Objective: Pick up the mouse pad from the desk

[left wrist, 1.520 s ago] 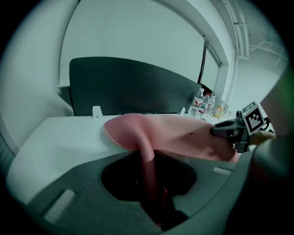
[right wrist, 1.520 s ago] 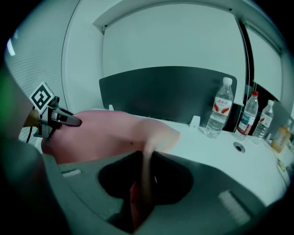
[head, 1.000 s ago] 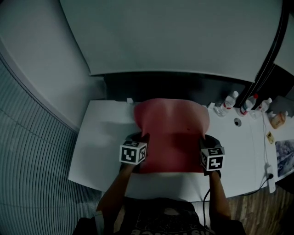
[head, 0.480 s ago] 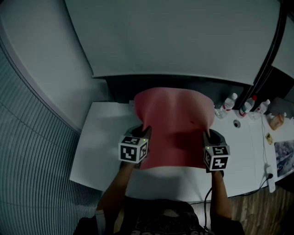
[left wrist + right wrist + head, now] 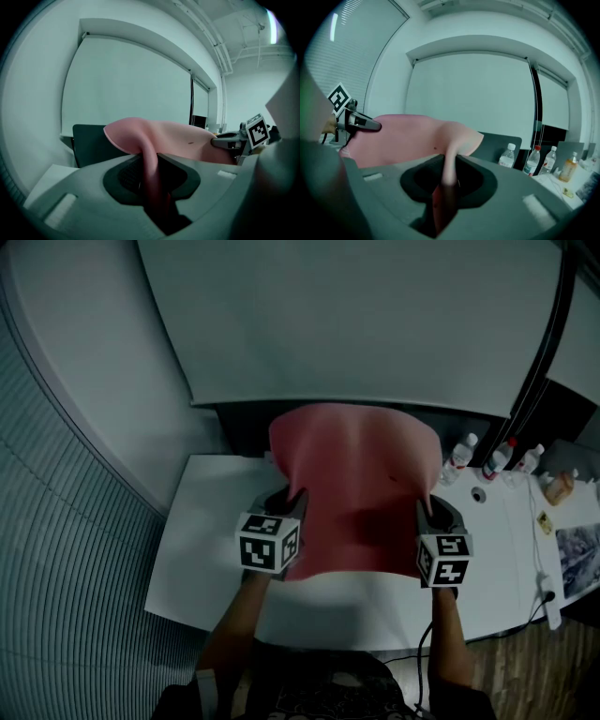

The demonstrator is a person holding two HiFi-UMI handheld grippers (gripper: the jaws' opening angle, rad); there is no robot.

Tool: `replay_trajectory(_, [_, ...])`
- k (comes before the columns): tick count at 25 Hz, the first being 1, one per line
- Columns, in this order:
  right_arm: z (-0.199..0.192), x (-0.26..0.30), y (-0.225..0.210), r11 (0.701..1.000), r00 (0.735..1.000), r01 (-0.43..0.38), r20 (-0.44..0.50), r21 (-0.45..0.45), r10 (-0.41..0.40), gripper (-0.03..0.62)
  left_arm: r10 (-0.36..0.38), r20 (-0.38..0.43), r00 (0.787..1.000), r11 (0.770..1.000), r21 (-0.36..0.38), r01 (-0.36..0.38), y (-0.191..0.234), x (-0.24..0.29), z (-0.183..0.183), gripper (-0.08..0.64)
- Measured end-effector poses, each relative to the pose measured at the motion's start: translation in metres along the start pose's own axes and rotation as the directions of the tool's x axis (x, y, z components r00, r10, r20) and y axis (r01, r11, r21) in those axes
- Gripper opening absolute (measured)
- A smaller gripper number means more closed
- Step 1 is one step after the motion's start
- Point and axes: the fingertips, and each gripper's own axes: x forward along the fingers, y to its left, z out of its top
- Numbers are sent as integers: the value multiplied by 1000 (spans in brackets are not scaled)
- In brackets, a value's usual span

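Note:
A large pink mouse pad (image 5: pixel 356 488) hangs in the air above the white desk (image 5: pixel 202 540), stretched between both grippers and sagging a little in the middle. My left gripper (image 5: pixel 292 507) is shut on the pad's left edge, and in the left gripper view the pad (image 5: pixel 154 140) runs up from between the jaws. My right gripper (image 5: pixel 427 512) is shut on the right edge; the right gripper view shows the pad (image 5: pixel 408 138) pinched between its jaws. The pad's far edge curls upward in front of the dark board behind the desk.
Several water bottles (image 5: pixel 461 454) stand at the desk's back right, also seen as bottles (image 5: pixel 534 160) in the right gripper view. A small round object (image 5: pixel 482 493), an orange-capped container (image 5: pixel 561 486) and a white cable (image 5: pixel 546 568) lie at the right. A dark board (image 5: pixel 244 423) backs the desk.
Both grippers have risen together with the pad, which has come up off the desk and now hangs higher, its far edge lifted in front of the dark board.

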Motion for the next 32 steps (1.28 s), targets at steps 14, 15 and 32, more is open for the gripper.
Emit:
replay_trajectory(14, [39,-31,13,998,994,51,94,-24,-48,86,3,93,996,999,34,-6,2,-41,37,89])
replay_trajectory(15, [40,-34,15,998,994,56,96,-27,-53,86,2,98,995,999,36,-5,3,-45,38,89])
replay_trajectory(32, [58,-94,77,993,981,119,157,-26,-113,86,-39,167,985,998,52,31,13,-119,38,89])
